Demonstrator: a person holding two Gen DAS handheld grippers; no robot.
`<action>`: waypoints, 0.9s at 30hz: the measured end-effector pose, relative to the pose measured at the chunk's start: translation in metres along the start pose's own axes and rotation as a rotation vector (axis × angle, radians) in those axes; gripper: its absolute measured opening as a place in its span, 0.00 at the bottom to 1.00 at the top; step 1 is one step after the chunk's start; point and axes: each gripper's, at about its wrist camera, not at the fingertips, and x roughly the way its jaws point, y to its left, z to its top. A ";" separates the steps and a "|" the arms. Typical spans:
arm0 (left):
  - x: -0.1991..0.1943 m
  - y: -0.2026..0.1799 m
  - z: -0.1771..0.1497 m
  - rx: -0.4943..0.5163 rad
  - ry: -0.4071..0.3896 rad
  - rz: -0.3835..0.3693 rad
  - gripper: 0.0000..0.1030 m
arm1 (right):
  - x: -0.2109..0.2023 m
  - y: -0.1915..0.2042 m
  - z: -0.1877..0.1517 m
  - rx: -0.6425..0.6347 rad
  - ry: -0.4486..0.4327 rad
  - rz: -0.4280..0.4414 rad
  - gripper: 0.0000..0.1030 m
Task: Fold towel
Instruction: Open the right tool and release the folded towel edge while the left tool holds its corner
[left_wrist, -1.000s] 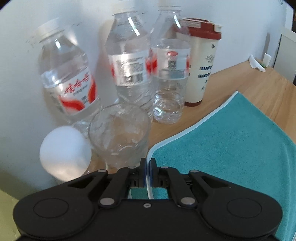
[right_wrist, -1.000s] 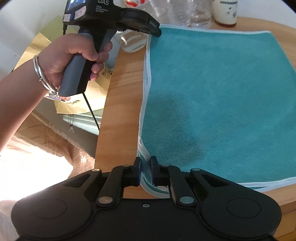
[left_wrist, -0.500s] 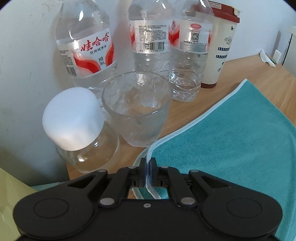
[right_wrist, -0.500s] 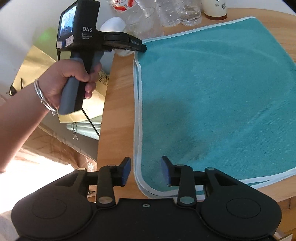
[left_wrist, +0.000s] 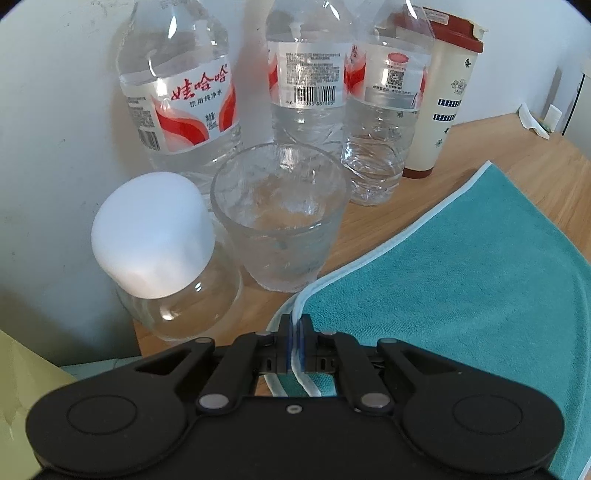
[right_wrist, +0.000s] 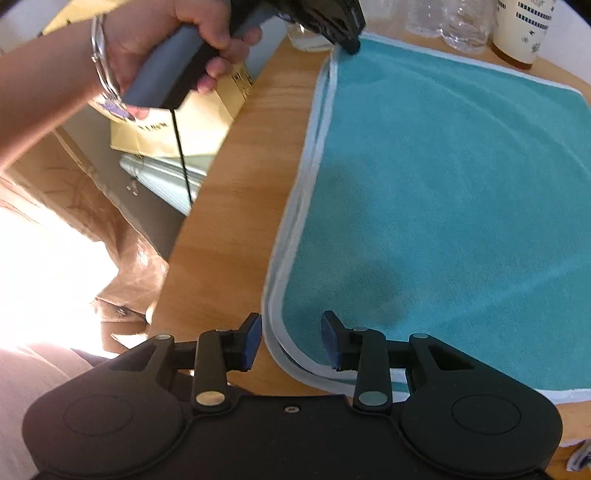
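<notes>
Wooden table (right_wrist: 229, 206) with teal towel (right_wrist: 461, 192) lying doubled, edges stacked: one fold apparently done, further folds left. Left hand-held gripper (left_wrist: 294, 345) clamped on far corner; right hand-held gripper (right_wrist: 291, 341) spread wide astride near corner, gripping nothing.

The right gripper (right_wrist: 291, 341), clamped on the near corner of the towel (right_wrist: 461, 192) one second ago, now stands with fingers spread and that corner lying flat between them. The left gripper (left_wrist: 294, 345) has dropped lower, bottles shifting toward 12 o'clock.
</notes>
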 end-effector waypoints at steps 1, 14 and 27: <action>0.001 0.000 0.000 0.000 0.001 0.000 0.03 | 0.001 0.001 -0.001 -0.009 0.004 -0.006 0.28; -0.009 0.003 -0.002 -0.017 -0.031 -0.013 0.03 | -0.028 -0.017 -0.009 0.117 -0.053 0.060 0.07; -0.036 0.005 -0.020 -0.007 -0.056 -0.028 0.03 | -0.020 -0.024 -0.026 0.073 0.045 0.107 0.08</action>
